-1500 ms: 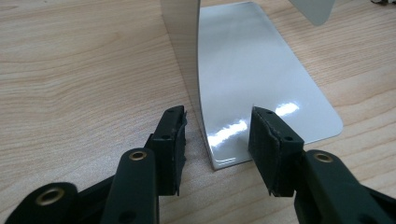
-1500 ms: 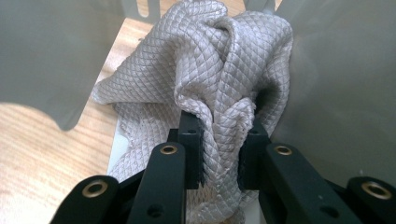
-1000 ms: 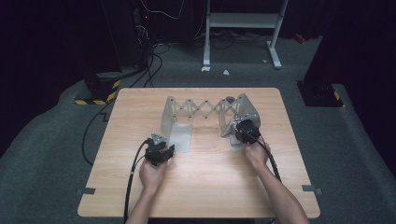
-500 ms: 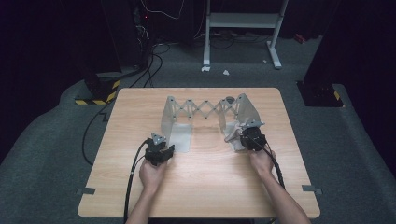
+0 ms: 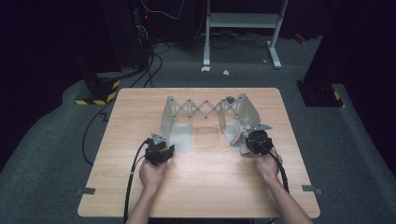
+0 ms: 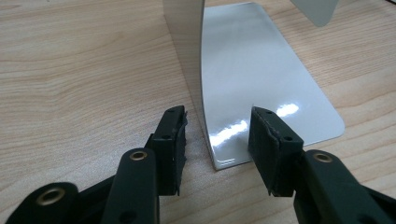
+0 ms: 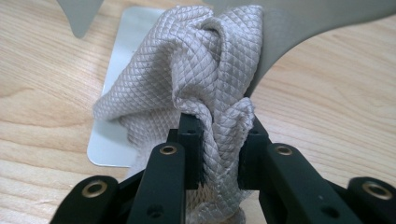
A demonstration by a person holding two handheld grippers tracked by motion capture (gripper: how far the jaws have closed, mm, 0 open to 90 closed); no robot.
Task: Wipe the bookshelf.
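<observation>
Shifted toward person since earlier: right hand-held gripper (image 7: 219,140), clamped on quilted beige cloth (image 7: 201,70) by grey metal accordion bookend (image 5: 205,112). Left hand-held gripper (image 6: 217,140) apart, astride bookend's foot. Pull cloth slowly, brace bookend.

you've got 2 grippers going: 1 left gripper (image 5: 159,150), 1 right gripper (image 5: 254,140). on the 1 wooden table (image 5: 201,186) there's 1 expanding metal rack (image 5: 205,114) w/ 2 upright end plates, plus 1 beige quilted cloth (image 7: 205,93). also 2 hands, 2 cables, that's the lot.
</observation>
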